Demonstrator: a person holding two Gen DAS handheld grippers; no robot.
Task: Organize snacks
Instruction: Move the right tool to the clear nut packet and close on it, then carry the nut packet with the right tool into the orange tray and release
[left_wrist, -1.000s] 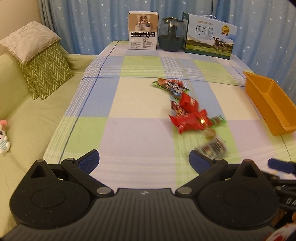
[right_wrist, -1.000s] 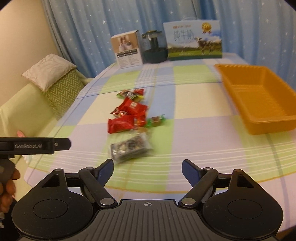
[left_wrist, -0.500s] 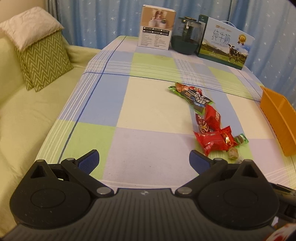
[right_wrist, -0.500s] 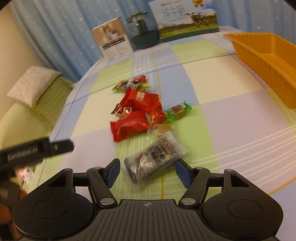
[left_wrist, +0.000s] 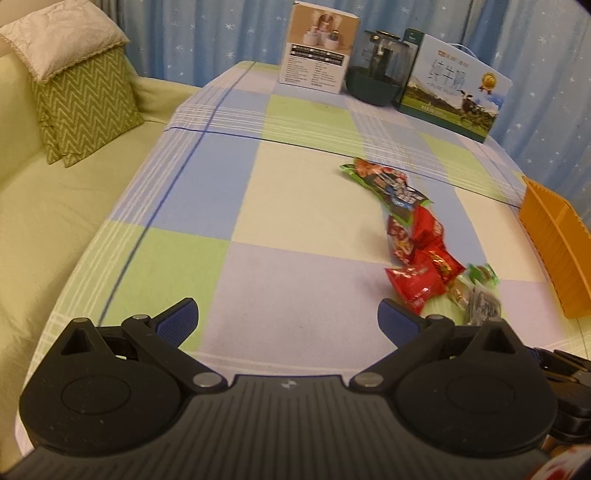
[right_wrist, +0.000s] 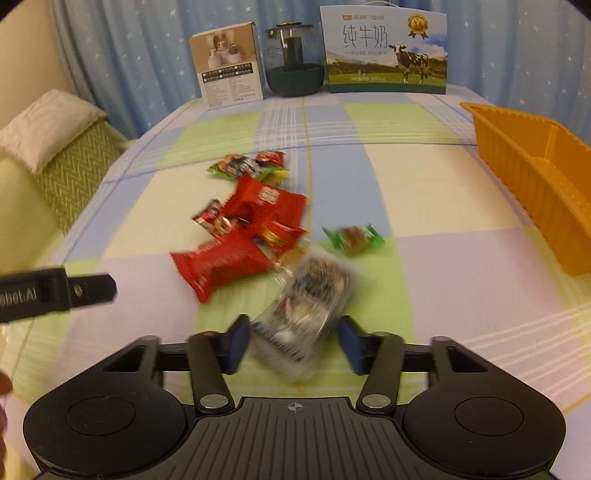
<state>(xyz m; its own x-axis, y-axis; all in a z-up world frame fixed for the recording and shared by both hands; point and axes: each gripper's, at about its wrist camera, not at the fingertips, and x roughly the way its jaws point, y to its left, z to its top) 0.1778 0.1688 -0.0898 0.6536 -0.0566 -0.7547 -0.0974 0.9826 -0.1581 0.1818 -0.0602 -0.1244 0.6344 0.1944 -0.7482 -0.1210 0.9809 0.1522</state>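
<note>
A pile of snacks lies mid-table: red packets, a green-edged packet, a green-wrapped candy and a clear packet nearest me. My right gripper points down at the clear packet. Its jaws are closing with the packet between them, the blue pads right at its sides, no squeeze visible. My left gripper stands wide open over bare cloth, left of the snacks, with nothing between its fingers. The orange tray sits at the table's right edge.
A white product box, a dark glass jar and a milk carton box stand along the table's far edge. To the left are a green sofa and cushions. The left tool's black bar juts in.
The right gripper came forward and down to the clear packet, and its jaws narrowed around it. The left gripper sank and shifted, so the snacks now sit further right in its view.
</note>
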